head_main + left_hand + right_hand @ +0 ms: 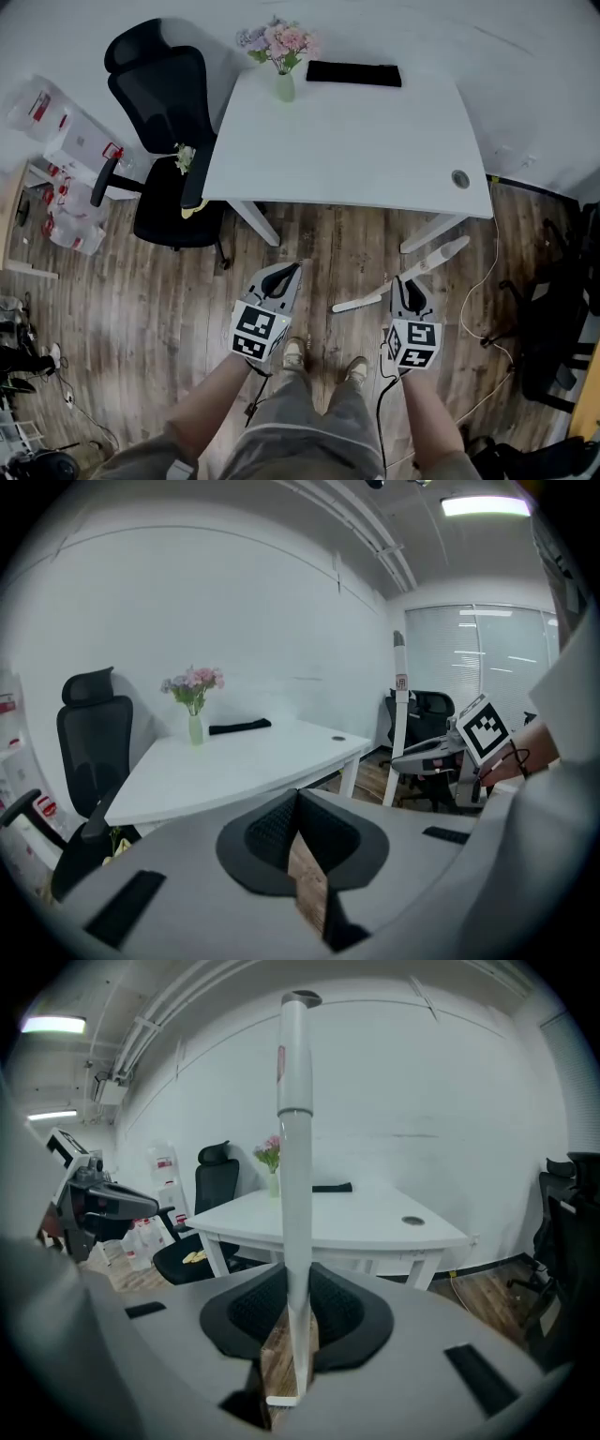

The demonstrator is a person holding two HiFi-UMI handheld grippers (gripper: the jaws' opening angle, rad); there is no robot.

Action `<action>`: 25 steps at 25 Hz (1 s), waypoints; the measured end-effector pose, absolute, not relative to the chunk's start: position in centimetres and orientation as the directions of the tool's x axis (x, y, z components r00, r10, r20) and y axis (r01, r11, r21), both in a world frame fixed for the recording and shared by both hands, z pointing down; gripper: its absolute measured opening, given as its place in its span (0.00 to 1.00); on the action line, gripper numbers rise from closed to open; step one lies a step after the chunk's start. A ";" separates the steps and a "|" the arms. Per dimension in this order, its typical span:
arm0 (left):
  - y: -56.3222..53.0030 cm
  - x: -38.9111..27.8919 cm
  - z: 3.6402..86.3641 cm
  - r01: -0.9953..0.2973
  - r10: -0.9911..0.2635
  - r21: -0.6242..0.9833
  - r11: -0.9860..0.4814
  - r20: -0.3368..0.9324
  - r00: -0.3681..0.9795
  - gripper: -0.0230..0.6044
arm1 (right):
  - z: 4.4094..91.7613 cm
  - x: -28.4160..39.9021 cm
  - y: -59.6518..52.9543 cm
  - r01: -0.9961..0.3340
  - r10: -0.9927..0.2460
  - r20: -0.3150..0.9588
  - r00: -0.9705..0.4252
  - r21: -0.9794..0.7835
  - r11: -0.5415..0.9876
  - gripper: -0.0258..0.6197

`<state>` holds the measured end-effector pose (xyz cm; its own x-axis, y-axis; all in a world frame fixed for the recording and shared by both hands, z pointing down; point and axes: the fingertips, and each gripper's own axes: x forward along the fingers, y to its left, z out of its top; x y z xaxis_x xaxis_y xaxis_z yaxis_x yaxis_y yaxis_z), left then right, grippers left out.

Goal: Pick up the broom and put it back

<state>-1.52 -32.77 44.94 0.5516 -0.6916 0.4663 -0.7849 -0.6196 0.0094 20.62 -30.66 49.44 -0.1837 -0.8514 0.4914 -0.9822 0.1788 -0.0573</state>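
Observation:
The broom (441, 255) shows as a long white handle, slanting over the wooden floor in front of the desk in the head view. My right gripper (405, 284) is shut on that handle. In the right gripper view the broom handle (293, 1147) stands upright between the dark pads (253, 1309), its lower end down between the jaws. My left gripper (298, 267) hangs to the left of it, shut with nothing in it; its jaws meet at the tip (298, 797). From the left gripper view the broom handle (397, 724) and the right gripper (441, 754) are off to the right.
A white desk (356, 150) stands ahead with a vase of flowers (284, 56) and a black pad (353, 73). A black office chair (164, 122) is at its left. Boxes and bottles (66, 178) line the left wall. Cables (483, 281) and another dark chair (558, 319) are at the right.

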 end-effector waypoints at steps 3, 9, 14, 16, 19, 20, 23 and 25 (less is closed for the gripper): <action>-33.1 -2.9 49.1 -0.803 -0.693 0.015 -0.595 0.495 0.523 0.06 | 54.1 20.1 -31.2 -0.981 -0.838 0.514 -0.182 -0.037 0.190 0.19; -34.0 -4.4 57.4 -0.816 -0.683 0.023 -0.577 0.535 0.498 0.06 | 62.5 18.8 -32.4 -0.976 -0.804 0.565 -0.186 -0.011 0.218 0.19; -35.0 -4.8 62.7 -0.833 -0.686 0.029 -0.552 0.553 0.473 0.06 | 64.5 18.0 -34.2 -0.972 -0.842 0.503 -0.196 0.014 0.234 0.19; -35.2 -5.0 63.8 -0.839 -0.685 0.038 -0.542 0.558 0.468 0.06 | 64.5 17.5 -35.3 -0.972 -0.848 0.491 -0.201 0.010 0.236 0.19; -35.6 -4.9 64.1 -0.842 -0.681 0.056 -0.537 0.560 0.472 0.06 | 64.6 17.0 -36.7 -0.974 -0.844 0.498 -0.199 -0.004 0.227 0.19; -35.8 -4.8 63.8 -0.840 -0.681 0.058 -0.539 0.558 0.475 0.06 | 64.6 16.8 -37.1 -0.973 -0.839 0.506 -0.202 -0.007 0.230 0.19; -36.6 -4.6 62.3 -0.839 -0.691 0.048 -0.542 0.542 0.478 0.06 | 64.9 16.1 -38.8 -0.962 -0.818 0.522 -0.241 -0.015 0.274 0.19; -37.1 -4.1 61.4 -0.830 -0.686 0.053 -0.556 0.534 0.494 0.06 | 65.1 15.8 -40.0 -0.953 -0.809 0.528 -0.260 -0.008 0.302 0.19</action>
